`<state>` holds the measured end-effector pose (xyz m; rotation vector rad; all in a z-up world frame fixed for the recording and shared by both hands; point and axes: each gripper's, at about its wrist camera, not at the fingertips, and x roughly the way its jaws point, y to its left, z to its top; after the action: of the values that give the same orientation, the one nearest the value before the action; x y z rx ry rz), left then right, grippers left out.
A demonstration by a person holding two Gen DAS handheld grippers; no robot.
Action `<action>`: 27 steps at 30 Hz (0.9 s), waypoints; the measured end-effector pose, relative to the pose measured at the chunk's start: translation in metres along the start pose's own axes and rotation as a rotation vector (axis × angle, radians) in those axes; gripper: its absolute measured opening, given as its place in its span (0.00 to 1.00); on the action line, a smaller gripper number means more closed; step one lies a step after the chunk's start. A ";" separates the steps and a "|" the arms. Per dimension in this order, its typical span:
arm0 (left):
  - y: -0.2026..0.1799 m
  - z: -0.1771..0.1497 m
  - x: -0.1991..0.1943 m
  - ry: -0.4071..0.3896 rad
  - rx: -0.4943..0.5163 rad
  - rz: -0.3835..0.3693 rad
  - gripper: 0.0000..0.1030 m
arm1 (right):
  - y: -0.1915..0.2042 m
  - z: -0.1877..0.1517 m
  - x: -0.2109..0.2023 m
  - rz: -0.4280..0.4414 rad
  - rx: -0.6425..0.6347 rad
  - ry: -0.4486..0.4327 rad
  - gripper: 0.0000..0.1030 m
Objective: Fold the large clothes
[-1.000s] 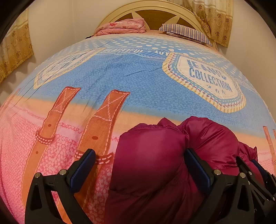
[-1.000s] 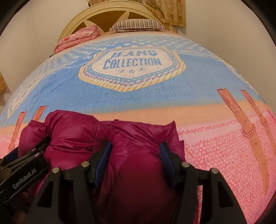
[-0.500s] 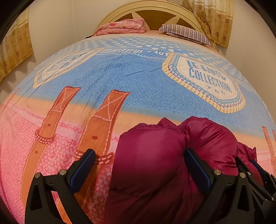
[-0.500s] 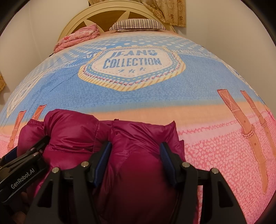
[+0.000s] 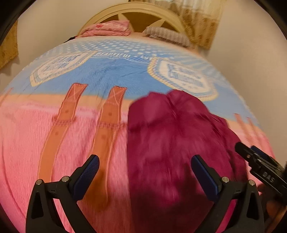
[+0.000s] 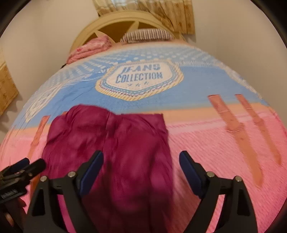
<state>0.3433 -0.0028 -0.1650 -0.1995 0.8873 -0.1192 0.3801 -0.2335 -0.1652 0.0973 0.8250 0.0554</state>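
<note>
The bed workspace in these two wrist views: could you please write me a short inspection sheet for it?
Surface: bedspread, pink near, blue far, printed badge and straps.
Job's things: maroon jacket lies in a compact bundle on the pink part, not gripped.
Clutter: pink bedding and striped pillow at the headboard.
Grippers: left gripper and right gripper both open, over the jacket's near end.
Cables: nothing seen.
Surroundings: plain walls, patterned curtain; frames motion-blurred.
</note>
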 end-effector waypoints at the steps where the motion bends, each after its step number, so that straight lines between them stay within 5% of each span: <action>1: 0.002 -0.007 -0.002 -0.003 -0.005 -0.014 0.99 | 0.000 -0.005 -0.004 0.005 -0.011 0.000 0.88; 8: 0.000 -0.024 0.023 0.029 -0.022 -0.022 0.99 | -0.014 -0.037 0.013 0.057 0.028 0.057 0.84; 13: -0.017 -0.025 0.031 0.001 0.074 0.071 0.99 | -0.010 -0.038 0.028 0.102 0.025 0.098 0.77; 23: -0.026 -0.029 0.040 -0.020 0.091 0.133 0.99 | -0.007 -0.047 0.032 0.089 0.013 0.055 0.72; 26: -0.031 -0.030 0.037 -0.022 0.117 0.106 0.86 | -0.003 -0.050 0.027 0.129 0.010 0.049 0.53; 27: -0.035 -0.031 0.035 -0.020 0.134 0.079 0.69 | 0.000 -0.051 0.025 0.126 0.005 0.046 0.51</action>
<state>0.3407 -0.0472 -0.2028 -0.0405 0.8629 -0.1023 0.3595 -0.2279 -0.2183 0.1535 0.8644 0.1748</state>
